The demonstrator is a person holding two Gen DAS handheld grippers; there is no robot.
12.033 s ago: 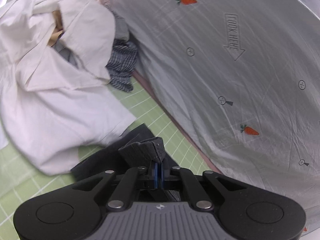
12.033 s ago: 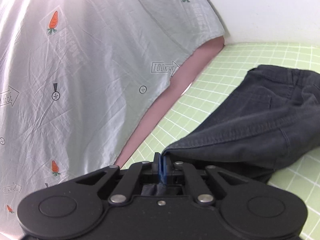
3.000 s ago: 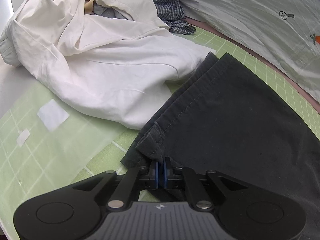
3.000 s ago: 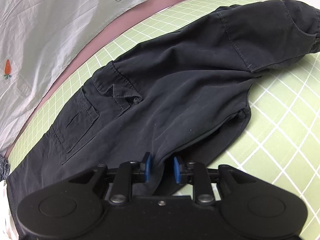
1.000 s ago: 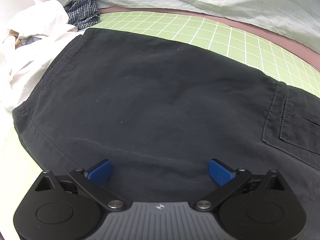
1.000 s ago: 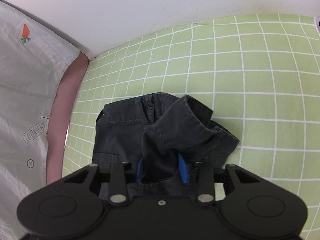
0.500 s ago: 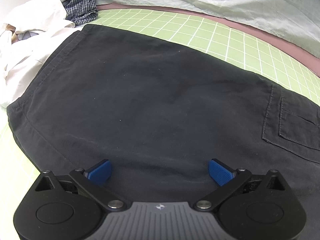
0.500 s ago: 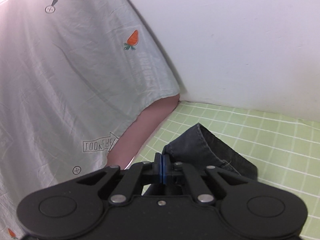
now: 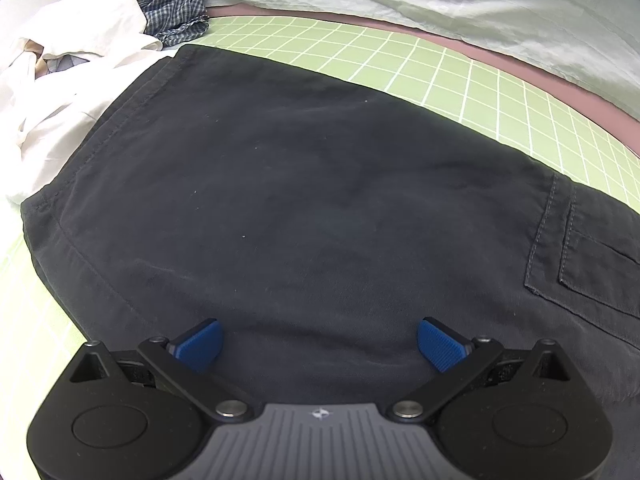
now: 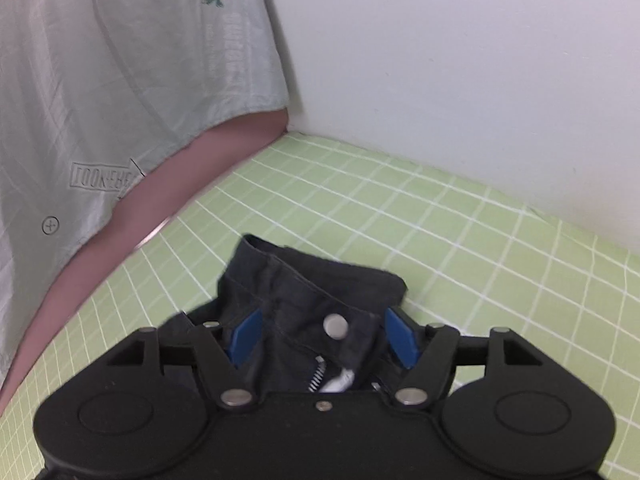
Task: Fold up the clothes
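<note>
Two grippers hang over one pair of dark trousers, which lies spread on the green grid mat with its hem end toward the white shirt heap and the checked garment at the far left corner. Laying the legs flat and lined up like this looks like preparation for a fold, since a smooth panel creases cleanly; a patch pocket sits flat on the right of the left wrist view.

At the other end the waistband is bunched and partly turned back, the metal button and the open zip facing up, so this end probably needs straightening or carrying over next.

Left gripper: jaws spread wide, blue pads low over the fabric on either side of a flat stretch, clamping nothing; whether the pads actually touch the cloth cannot be told.

Right gripper: jaws also well apart, straddling the button area of the waistband with cloth lying between them but not pinched

Beyond the mat a pale sheet printed with carrots hangs beside the white wall
</note>
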